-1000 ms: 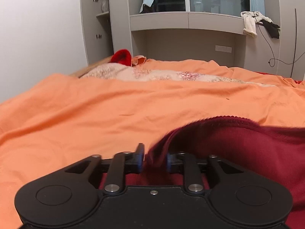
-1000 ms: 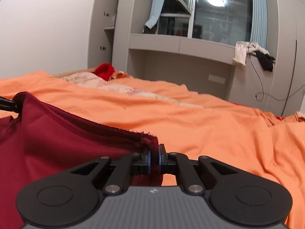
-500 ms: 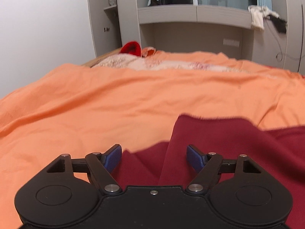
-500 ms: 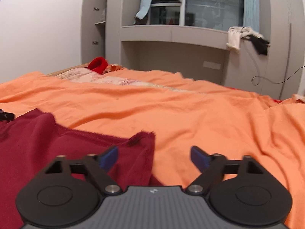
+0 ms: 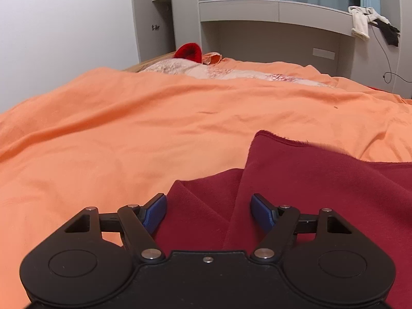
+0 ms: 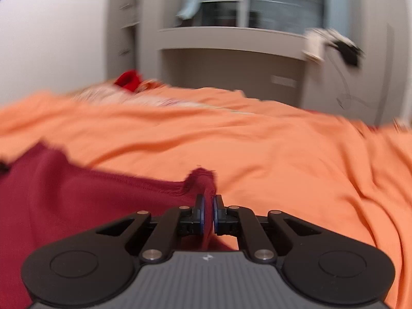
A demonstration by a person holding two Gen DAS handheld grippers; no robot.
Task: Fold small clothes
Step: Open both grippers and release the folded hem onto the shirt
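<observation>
One maroon garment (image 5: 322, 193) lies on orange bedsheet (image 5: 154, 128).

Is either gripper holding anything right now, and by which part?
The right gripper pinches the maroon garment at its far corner; the left gripper is open, holding nothing.

Dark red garment (image 5: 322, 193): matt knit cloth, fuzzy, frayed along the far edge. Orange bedsheet (image 5: 154, 128): soft matt cloth, lightly creased. Left gripper (image 5: 208, 212): matt black plastic, bright metal rivets, smooth blue pads (image 5: 154, 212). Far cabinet (image 5: 257, 7): smooth grey matt panels.
</observation>
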